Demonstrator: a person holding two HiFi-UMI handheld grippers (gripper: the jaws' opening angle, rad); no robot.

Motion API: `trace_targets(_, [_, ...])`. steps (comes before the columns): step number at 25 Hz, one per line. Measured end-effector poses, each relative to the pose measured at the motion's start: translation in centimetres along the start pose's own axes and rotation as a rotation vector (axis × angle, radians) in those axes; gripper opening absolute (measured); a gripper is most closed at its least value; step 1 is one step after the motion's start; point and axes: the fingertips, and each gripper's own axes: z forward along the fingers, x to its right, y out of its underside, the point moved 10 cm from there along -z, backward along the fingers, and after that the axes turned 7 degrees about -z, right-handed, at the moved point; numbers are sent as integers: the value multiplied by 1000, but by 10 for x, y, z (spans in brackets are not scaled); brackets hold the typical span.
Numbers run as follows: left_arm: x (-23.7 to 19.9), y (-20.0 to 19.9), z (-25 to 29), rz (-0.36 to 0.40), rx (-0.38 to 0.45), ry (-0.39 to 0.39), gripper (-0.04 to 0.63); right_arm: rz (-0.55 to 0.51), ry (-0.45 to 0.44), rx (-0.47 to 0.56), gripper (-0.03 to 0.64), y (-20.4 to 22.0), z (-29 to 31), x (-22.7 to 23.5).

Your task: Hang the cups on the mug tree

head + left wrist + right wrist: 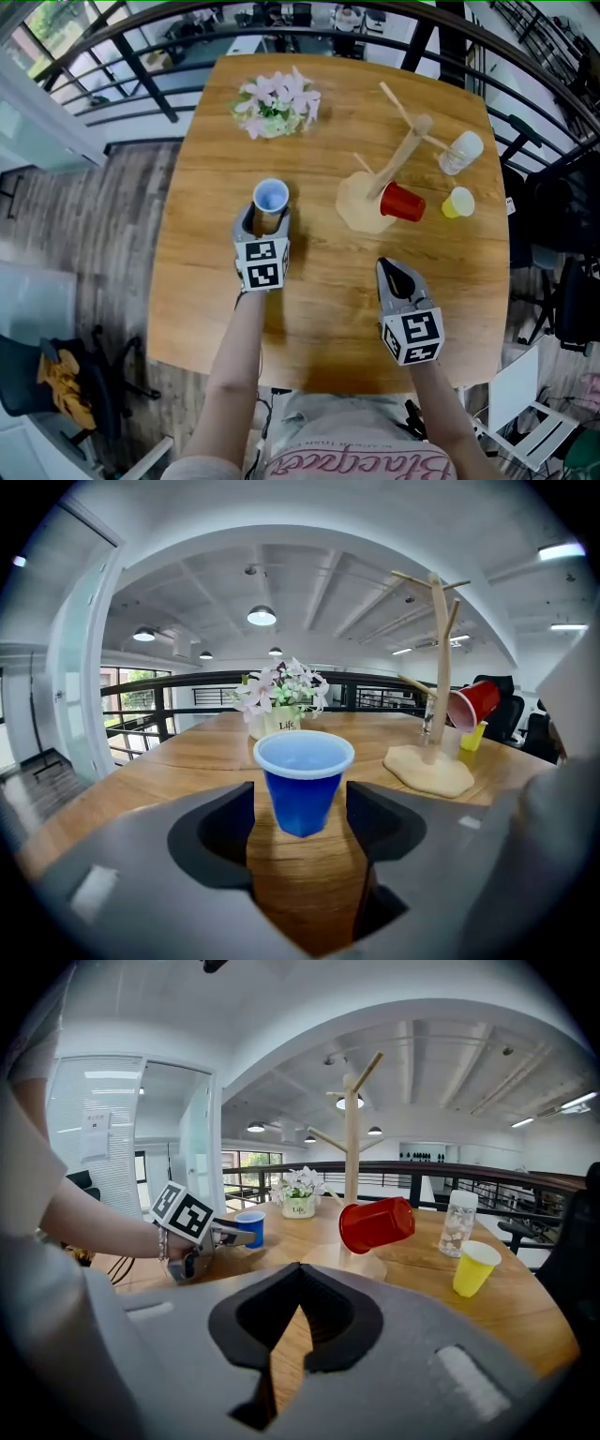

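The blue cup [304,780] stands upright, mouth up, left of the table's [319,309] middle. It's right between the left gripper's [267,223] jaws, which are spread wide with a gap on both sides, so no grip yet. The mug tree [405,150] is off to its right, toward the far right corner, with 1 red cup [403,202] already on it. The right gripper [398,279] is by the near edge, jaws pinched together on nothing.

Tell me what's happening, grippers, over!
Left gripper open around blue cup, not gripping. Right gripper shut, empty. Red cup on mug tree; yellow cup on table. Nothing in the way.
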Motion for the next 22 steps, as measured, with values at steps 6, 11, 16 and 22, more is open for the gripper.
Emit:
trace_targets(6, [3,-7,11,-9,23,29,276,-4,6,-35,2,5,-1,-5])
trace_targets(11, [8,-10,6,-4,36,37,287,-10,12,-43,2,3,-9,-7])
trace_targets(16, [14,-19,-8,4,65,36,284,-10,23,-25,2,-3,-18,-4])
trace_targets(22, [21,-35,-32,-4,122,25,284,-12,8,13,2,-9,-29,1])
